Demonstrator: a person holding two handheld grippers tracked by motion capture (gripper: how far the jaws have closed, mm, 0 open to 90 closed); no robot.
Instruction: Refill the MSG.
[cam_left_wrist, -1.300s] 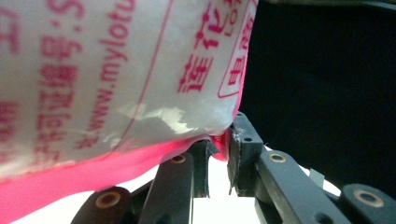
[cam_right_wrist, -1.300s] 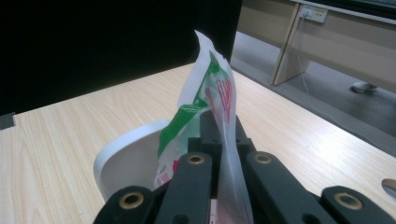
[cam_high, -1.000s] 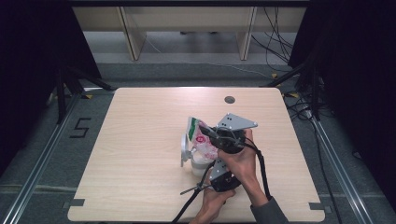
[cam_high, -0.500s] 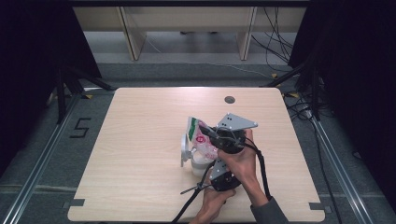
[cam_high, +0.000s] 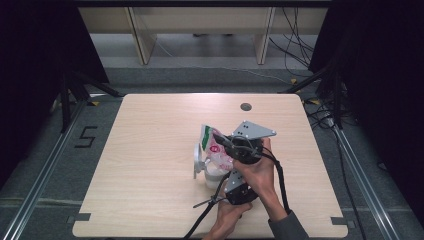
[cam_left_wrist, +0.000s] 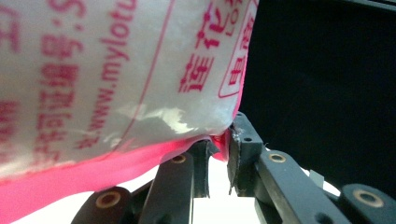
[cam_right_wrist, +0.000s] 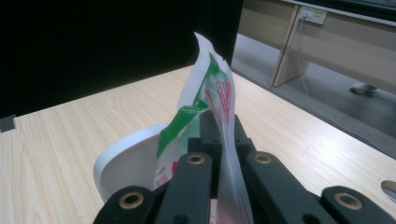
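Plastic bag (cam_high: 214, 148) pinched at both ends: right gripper (cam_right_wrist: 219, 122) clamped on top, left gripper (cam_left_wrist: 218, 147) on pink bottom seam, tilted above white cup (cam_high: 214, 175) mid-table. Pouring seemingly underway, not finished.

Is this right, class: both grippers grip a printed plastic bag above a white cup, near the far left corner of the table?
One detail is wrong. The bag, white cup, left gripper and right gripper are at the near side of the table, right of its middle, as the high view shows. The rest stands.
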